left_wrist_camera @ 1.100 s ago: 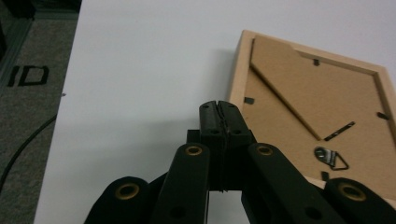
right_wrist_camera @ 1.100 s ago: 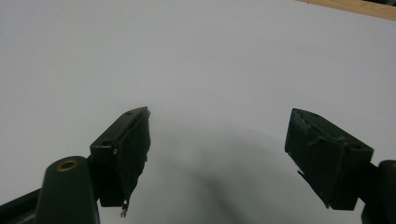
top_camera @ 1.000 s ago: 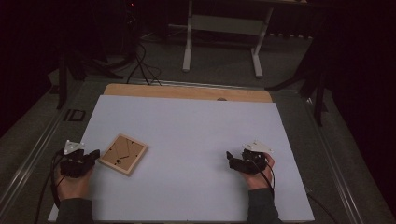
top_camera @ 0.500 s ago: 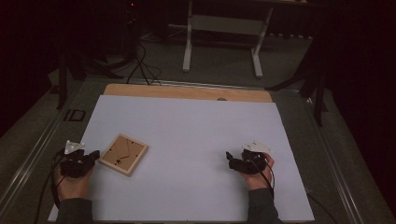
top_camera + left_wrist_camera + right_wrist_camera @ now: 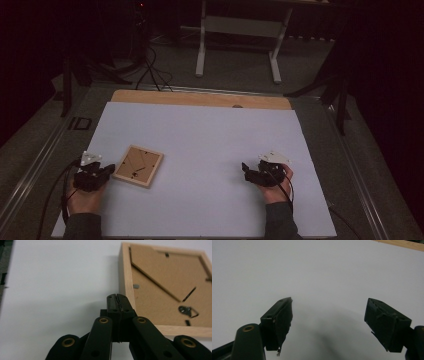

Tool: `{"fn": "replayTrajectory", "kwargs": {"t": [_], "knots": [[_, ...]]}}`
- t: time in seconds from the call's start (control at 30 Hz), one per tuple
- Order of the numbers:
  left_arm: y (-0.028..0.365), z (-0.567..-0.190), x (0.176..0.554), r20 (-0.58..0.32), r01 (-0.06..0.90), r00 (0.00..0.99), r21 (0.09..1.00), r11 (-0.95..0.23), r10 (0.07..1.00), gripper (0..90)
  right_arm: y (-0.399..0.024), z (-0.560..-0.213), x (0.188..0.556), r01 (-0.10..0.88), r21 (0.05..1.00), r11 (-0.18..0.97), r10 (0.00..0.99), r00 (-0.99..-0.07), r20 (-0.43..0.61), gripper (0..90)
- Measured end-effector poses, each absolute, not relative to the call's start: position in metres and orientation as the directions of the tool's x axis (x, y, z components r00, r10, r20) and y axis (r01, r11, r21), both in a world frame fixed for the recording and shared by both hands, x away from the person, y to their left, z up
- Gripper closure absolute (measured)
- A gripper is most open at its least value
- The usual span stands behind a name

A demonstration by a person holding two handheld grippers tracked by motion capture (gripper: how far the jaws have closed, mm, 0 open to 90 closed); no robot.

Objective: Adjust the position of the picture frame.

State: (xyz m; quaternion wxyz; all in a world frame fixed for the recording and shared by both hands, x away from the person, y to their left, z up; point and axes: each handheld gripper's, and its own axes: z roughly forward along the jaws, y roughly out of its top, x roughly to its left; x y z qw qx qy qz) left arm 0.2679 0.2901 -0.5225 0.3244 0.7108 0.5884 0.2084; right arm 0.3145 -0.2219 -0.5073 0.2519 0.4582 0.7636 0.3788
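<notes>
Picture frame (image 5: 138,166) is lying back-side up on the white bench (image 5: 210,140), at about 8 o'clock on the sheet, turned a little off square. Backing board, small metal tabs and hanger (image 5: 186,310) are facing the left gripper view.

Handling estimate: light, stiff wooden rim; likely glazed underneath, so fragile if dropped or twisted. Lying flat, it is offering no gap under its edge. Best hold is probably across the wooden rim at a corner or side once lifted, not on the thin backing.

Left gripper (image 5: 103,171) is resting low at the frame's 9 o'clock edge, jaws pressed together, pinching nothing, tips just beside the rim. Right gripper (image 5: 248,171) is sitting at 4 o'clock, well apart, jaws spread and empty, pointing toward the frame.
</notes>
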Motion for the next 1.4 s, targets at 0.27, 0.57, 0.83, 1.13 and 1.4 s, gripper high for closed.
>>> {"fn": "replayTrajectory", "kwargs": {"t": [0.27, 0.57, 0.83, 1.13, 1.4], "knots": [[0.276, -0.522, 0.267, -0.126, 0.694, 0.299, 0.709, -0.125, 0.946, 89.8, -0.221, -0.507, 0.314, 0.509, 0.808, 0.296, 0.889, -0.456, -0.038, 22.1], [0.251, -0.523, 0.267, -0.161, 0.668, 0.379, 0.729, -0.149, 0.911, 89.8, -0.217, -0.507, 0.313, 0.494, 0.812, 0.310, 0.881, -0.471, -0.050, 22.9], [0.221, -0.522, 0.267, -0.106, 0.634, 0.433, 0.741, -0.220, 0.895, 89.8, -0.209, -0.504, 0.310, 0.478, 0.822, 0.310, 0.866, -0.498, -0.037, 29.2], [0.199, -0.523, 0.265, -0.090, 0.610, 0.478, 0.750, -0.256, 0.874, 89.8, -0.194, -0.502, 0.306, 0.475, 0.831, 0.287, 0.827, -0.561, 0.035, 44.3], [0.181, -0.524, 0.263, -0.092, 0.592, 0.529, 0.753, -0.289, 0.844, 89.7, -0.170, -0.502, 0.304, 0.467, 0.834, 0.294, 0.779, -0.622, 0.074, 53.7]]}}
